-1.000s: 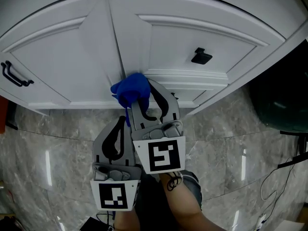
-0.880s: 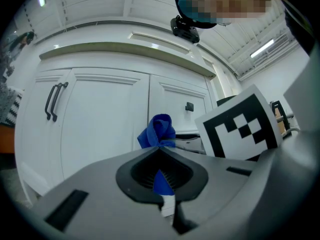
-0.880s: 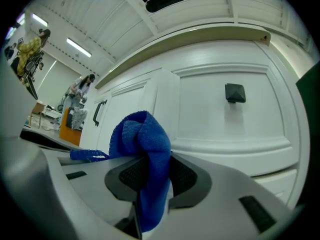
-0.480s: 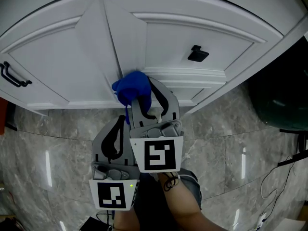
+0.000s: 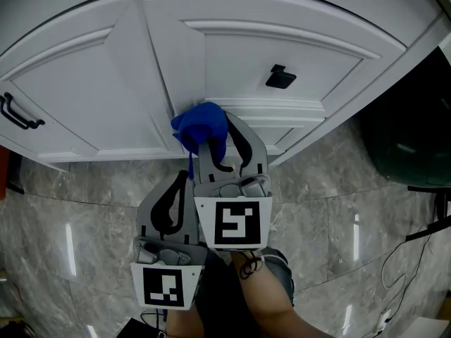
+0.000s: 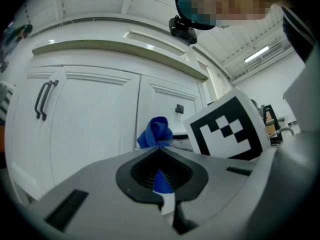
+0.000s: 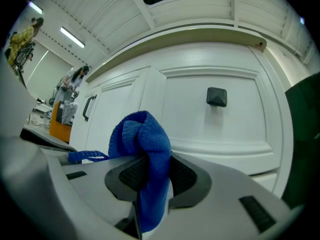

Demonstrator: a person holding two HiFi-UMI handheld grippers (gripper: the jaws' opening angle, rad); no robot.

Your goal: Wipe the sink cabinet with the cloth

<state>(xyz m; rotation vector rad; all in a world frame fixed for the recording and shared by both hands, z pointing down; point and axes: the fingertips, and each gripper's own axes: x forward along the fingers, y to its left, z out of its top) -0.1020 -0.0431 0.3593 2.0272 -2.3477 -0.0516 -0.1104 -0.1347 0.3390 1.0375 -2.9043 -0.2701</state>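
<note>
A blue cloth (image 5: 201,124) is bunched against the lower moulding of the white sink cabinet (image 5: 84,97), beside the seam between its doors. My right gripper (image 5: 220,135) is shut on the cloth (image 7: 142,139), which bulges above the pads and hangs between them. My left gripper (image 5: 184,177) sits just below and to the left, away from the door. It is shut on a thin trailing corner of the cloth (image 6: 161,180) with a white label. The right door carries a black square knob (image 5: 280,77), and the left door a black bar handle (image 5: 17,111).
Grey marble floor (image 5: 84,210) runs beneath the cabinet. A dark green object (image 5: 409,139) stands at the right, with cables (image 5: 416,252) on the floor near it. A red thing (image 5: 3,169) shows at the left edge. The person's arm (image 5: 264,294) is at the bottom.
The right gripper has slid the cloth a little to the right along the lower moulding, closer to the knob. The left gripper has followed slightly.
</note>
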